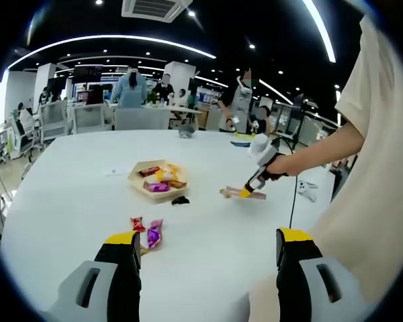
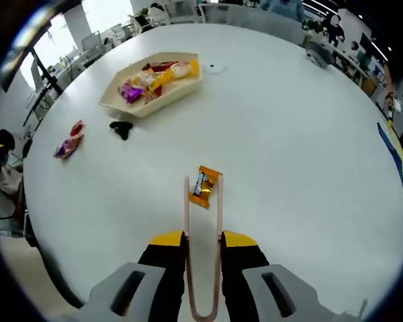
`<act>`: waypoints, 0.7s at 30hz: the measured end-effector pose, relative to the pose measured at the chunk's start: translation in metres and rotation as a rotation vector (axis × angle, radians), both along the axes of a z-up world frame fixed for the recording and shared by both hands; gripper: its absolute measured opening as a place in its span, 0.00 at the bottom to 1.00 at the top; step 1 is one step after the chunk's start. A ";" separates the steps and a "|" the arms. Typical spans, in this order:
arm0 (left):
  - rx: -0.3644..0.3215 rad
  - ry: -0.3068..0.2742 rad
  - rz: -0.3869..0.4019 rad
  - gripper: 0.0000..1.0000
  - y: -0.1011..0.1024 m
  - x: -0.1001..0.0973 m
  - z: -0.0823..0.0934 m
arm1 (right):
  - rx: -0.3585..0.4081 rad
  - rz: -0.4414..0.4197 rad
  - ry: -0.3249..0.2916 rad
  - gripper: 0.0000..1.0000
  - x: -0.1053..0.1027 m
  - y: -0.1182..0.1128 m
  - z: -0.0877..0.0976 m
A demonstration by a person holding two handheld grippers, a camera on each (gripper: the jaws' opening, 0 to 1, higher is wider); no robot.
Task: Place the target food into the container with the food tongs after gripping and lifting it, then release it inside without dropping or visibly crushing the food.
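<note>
While the right gripper (image 2: 203,247) clamps the pink food tongs (image 2: 203,248), their tips stand apart around an orange wrapped candy (image 2: 205,186) just ahead on the table. Gripping comes next, gently, before carrying it to the tray (image 2: 114,100) far ahead-left; the left gripper (image 1: 208,258) hangs open.

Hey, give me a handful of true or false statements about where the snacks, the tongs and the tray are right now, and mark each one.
1. The right gripper holds a pair of pink food tongs. True.
2. The orange-wrapped snack lies between the tong tips on the white table. True.
3. The tray is empty. False: it holds several wrapped snacks.
4. The left gripper is clamped on a snack. False: it is open, holding nothing.
5. Two small wrapped snacks lie on the table outside the tray. True.
6. The orange-wrapped snack is already in the tray. False: it lies on the table.
</note>
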State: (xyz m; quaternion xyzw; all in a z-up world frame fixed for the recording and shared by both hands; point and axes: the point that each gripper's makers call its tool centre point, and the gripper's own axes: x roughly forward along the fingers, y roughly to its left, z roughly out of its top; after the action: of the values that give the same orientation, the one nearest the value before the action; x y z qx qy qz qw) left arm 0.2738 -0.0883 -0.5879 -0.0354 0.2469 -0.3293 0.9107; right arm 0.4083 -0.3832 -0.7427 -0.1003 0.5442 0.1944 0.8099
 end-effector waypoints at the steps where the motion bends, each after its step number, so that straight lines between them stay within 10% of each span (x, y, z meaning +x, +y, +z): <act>1: 0.000 0.000 0.001 0.82 0.000 0.000 0.000 | 0.000 -0.004 0.001 0.19 0.000 0.000 0.000; 21: 0.001 0.005 0.013 0.82 0.003 -0.002 -0.001 | -0.011 -0.031 0.008 0.17 0.002 0.002 -0.006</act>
State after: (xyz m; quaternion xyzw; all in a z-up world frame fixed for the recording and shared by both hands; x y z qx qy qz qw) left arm 0.2722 -0.0853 -0.5886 -0.0372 0.2491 -0.3230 0.9123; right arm 0.4103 -0.3807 -0.7491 -0.0957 0.5498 0.1793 0.8102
